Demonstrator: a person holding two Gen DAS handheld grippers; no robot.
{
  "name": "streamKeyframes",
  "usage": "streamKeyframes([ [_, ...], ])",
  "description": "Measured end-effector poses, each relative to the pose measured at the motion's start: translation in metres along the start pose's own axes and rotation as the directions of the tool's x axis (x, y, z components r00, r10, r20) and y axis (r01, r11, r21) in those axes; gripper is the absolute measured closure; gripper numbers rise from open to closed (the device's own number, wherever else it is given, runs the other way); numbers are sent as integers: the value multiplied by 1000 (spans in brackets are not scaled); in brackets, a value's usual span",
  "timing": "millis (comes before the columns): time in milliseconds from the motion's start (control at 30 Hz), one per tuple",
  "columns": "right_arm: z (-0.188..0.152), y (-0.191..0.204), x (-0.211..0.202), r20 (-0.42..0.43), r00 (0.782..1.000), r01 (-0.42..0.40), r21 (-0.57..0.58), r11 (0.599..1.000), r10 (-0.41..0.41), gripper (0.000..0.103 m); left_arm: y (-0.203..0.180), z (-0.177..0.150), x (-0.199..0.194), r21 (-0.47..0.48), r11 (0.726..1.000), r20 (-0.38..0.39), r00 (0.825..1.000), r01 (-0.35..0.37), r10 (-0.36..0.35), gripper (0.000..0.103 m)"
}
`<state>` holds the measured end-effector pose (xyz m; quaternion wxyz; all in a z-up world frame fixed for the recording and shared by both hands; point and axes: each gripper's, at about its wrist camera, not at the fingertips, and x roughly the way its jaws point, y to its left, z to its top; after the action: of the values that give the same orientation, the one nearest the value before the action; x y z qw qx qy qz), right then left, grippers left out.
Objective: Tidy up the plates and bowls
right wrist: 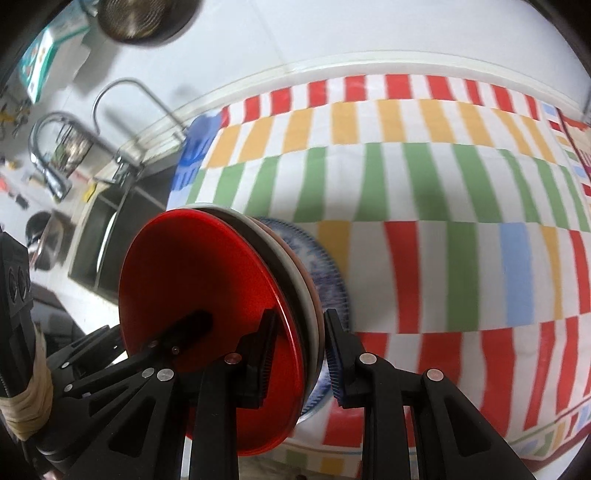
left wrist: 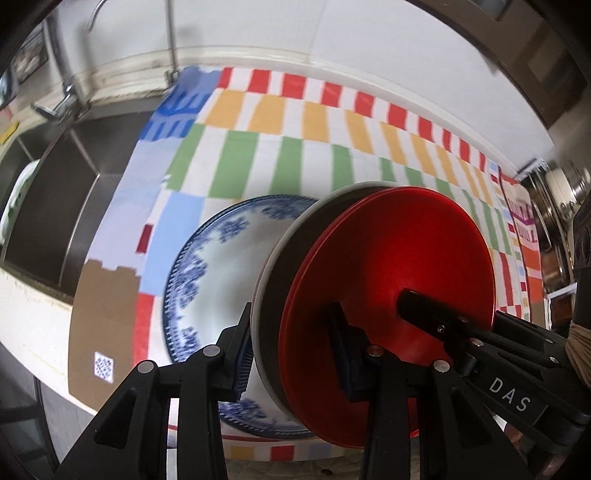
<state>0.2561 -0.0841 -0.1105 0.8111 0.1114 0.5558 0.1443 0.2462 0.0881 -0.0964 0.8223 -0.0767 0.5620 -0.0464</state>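
A counter (left wrist: 44,314) carries a striped cloth (left wrist: 295,147) in red, yellow, green and blue bands, running back to a white wall (left wrist: 258,29). Left of the cloth sits a dark sink (left wrist: 55,206) with a chrome tap (right wrist: 51,162); a metal strainer (right wrist: 136,18) hangs on the far wall. A brown card (left wrist: 99,325) lies at the cloth's near left corner.

A stack of plates (left wrist: 388,295), red on top with a white one under it, is held above the cloth, tilted steeply on edge. The left gripper (left wrist: 291,354) is clamped on its near rim from the left, the right gripper (right wrist: 299,354) clamped on the same stack from the right; both point steeply down. A blue plate (left wrist: 221,280) shows just behind the stack; whether it is part of the grip or lies on the cloth is unclear
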Motion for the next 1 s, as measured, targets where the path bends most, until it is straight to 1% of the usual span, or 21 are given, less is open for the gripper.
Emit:
streamKeyframes([
  [200, -4, 18, 21, -48, 999, -12, -22, 1000, 11, 76, 19, -3, 7, -20, 1000, -22, 1000, -7, 6, 66],
  [367, -6, 25, 31, -67, 998, -6, -17, 1000, 5, 76, 27, -3, 15, -19, 1000, -44, 999, -4, 3, 66],
  [633, -5, 26, 48, -88, 996, 6, 10, 1000, -5, 76, 34, 1, 30, -9, 1000, -77, 997, 1, -2, 66],
  [767, -4, 24, 53, -100, 995, 11, 25, 1000, -8, 76, 35, 3, 33, -2, 1000, -80, 997, 3, -3, 66],
  [1000, -4, 27, 53, -87, 996, 28, 26, 999, -26, 75, 39, 4, 36, 9, 1000, -74, 997, 28, -27, 65],
])
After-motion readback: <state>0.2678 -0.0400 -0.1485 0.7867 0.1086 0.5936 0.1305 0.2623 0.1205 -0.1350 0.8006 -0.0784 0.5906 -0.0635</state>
